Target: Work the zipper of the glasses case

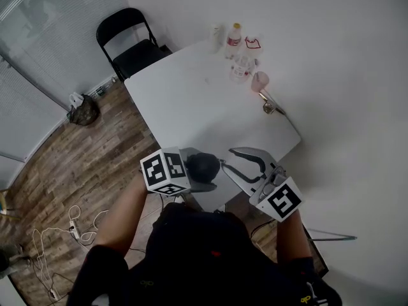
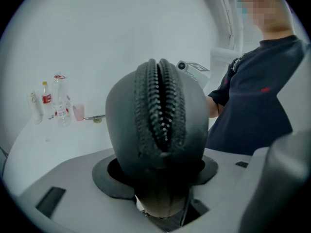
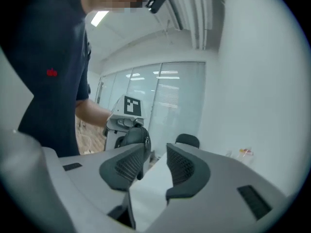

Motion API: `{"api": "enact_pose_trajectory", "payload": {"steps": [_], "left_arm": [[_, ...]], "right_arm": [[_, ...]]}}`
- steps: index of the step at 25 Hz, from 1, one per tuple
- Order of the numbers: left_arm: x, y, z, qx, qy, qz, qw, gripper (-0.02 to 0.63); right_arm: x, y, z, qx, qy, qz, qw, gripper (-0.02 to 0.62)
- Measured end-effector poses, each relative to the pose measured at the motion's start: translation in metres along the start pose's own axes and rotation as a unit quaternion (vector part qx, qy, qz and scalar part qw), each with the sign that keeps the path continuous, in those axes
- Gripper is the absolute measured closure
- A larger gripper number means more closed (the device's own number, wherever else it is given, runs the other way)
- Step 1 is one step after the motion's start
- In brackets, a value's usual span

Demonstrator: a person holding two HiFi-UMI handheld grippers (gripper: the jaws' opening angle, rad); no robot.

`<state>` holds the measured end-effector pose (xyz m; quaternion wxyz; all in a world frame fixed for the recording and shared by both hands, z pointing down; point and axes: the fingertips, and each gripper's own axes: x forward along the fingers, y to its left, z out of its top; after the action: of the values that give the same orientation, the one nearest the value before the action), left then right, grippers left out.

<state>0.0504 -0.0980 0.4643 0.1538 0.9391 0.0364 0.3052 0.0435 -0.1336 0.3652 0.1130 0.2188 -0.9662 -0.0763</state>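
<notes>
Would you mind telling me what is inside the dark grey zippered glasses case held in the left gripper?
Only a narrow dark slit shows between the two rows of zipper teeth of the dark grey glasses case. Its shell hides any contents.

In the left gripper view the glasses case (image 2: 158, 125) fills the gap of the left gripper (image 2: 158, 183), hiding its pad faces, and the case's lower end sinks behind the gripper body. In the right gripper view one pad (image 3: 124, 166) of the right gripper (image 3: 154, 165) covers part of the case; a tiny glint there may be the zipper pull (image 3: 145, 136). The labels on the bottles (image 1: 234, 36) are too small to read.
</notes>
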Motion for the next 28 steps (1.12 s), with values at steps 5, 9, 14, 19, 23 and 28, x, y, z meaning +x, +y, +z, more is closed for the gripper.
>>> {"api": "enact_pose_trajectory", "payload": {"steps": [5,9,14,19,23,28], "left_arm": [[0.001,-0.006,-0.001,0.02,0.016,-0.005,0.9997,0.334],[0.012,-0.02,-0.003,0.044,0.047,-0.02,0.9977,0.334],[0.019,-0.021,-0.003,0.048,0.054,-0.024,0.9971,0.334],[0.013,-0.022,0.008,0.059,0.008,-0.019,0.998,0.333],[-0.004,-0.025,0.03,0.055,-0.082,-0.011,0.9951,0.305],[-0.013,-0.016,0.055,0.045,-0.171,0.002,0.9842,0.275]], "right_arm": [[-0.003,0.016,0.0,0.135,-0.032,0.096,0.986,0.319],[0.01,0.033,0.003,0.155,-0.049,0.167,0.973,0.282],[0.017,0.045,-0.01,0.151,-0.023,0.193,0.969,0.284],[0.016,0.039,0.006,0.158,-0.064,0.17,0.971,0.335],[0.01,0.026,0.028,0.184,-0.115,0.129,0.968,0.338],[-0.003,-0.002,0.04,0.243,-0.189,0.076,0.948,0.339]]}}
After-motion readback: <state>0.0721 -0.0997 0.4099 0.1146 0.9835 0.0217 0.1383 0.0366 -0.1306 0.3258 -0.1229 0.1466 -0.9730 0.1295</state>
